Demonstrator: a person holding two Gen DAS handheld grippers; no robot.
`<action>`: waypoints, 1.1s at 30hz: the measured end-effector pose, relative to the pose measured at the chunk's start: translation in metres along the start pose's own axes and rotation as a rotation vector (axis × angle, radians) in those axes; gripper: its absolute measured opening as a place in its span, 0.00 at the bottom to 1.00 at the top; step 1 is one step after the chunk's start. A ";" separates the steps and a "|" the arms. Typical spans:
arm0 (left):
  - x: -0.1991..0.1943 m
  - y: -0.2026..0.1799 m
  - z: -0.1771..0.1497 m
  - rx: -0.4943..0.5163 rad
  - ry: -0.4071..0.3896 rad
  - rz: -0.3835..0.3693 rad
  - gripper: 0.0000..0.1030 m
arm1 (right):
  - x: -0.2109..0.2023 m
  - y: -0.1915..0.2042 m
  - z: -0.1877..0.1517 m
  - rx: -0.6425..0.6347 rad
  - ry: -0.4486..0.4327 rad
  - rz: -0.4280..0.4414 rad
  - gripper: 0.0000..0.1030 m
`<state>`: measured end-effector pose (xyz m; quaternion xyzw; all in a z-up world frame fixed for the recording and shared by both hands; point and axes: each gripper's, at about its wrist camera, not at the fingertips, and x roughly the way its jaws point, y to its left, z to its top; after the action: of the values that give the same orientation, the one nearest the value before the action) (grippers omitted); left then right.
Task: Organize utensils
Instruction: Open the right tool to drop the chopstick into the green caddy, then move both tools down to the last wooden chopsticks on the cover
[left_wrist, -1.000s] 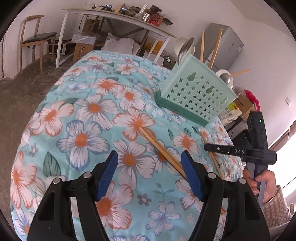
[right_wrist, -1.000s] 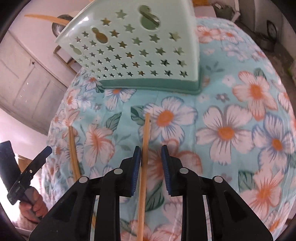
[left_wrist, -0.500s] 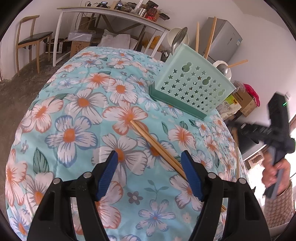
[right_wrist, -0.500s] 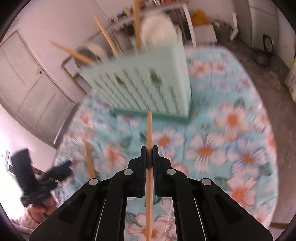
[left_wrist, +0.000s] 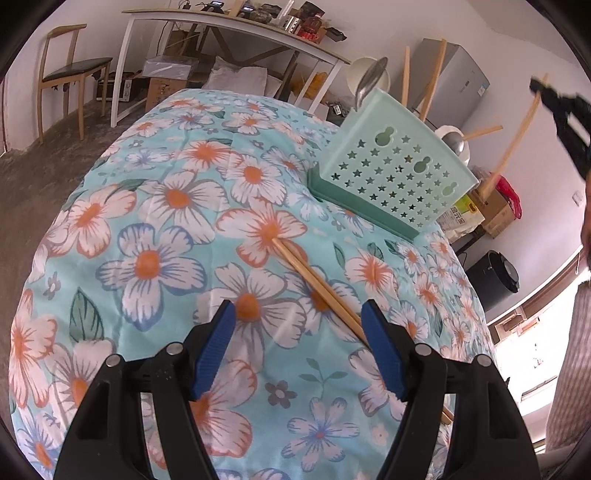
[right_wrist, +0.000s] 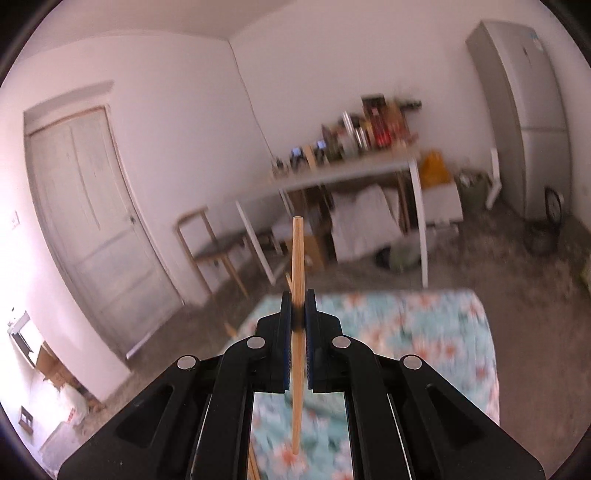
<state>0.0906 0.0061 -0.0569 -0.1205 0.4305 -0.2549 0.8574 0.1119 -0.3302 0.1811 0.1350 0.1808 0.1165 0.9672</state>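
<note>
1. The left hand-held gripper (left_wrist: 297, 343) is held low, angled downward, its blue pads (left_wrist: 212, 350) spread wide with nothing pinched.
2. The right hand-held gripper (right_wrist: 297, 314) is raised at two o'clock of the left view, jaws clamped tight on a chopstick (right_wrist: 297, 258).

White walls all round, and a long white table (right_wrist: 332, 177) loaded with clutter straight ahead of the right gripper; wooden chair (right_wrist: 210, 243) and pale door (right_wrist: 88, 221) off left, grey fridge (right_wrist: 524, 122) right.

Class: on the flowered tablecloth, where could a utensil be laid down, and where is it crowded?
Free: the tablecloth left of the chopsticks, and its far end behind the green holder. Crowded: the strip between chopsticks and holder; the holder already carries utensils.
</note>
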 end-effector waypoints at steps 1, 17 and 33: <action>0.000 0.001 0.000 -0.003 -0.001 0.000 0.66 | 0.003 0.000 0.005 0.002 -0.010 0.006 0.04; -0.005 0.012 0.003 -0.025 -0.017 0.011 0.66 | 0.100 -0.020 -0.022 -0.113 0.098 -0.160 0.12; 0.002 -0.006 0.011 -0.008 -0.004 -0.040 0.66 | -0.046 -0.038 -0.092 0.043 -0.005 0.031 0.52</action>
<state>0.0983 -0.0003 -0.0490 -0.1328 0.4273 -0.2704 0.8525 0.0423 -0.3584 0.1018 0.1588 0.1786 0.1272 0.9627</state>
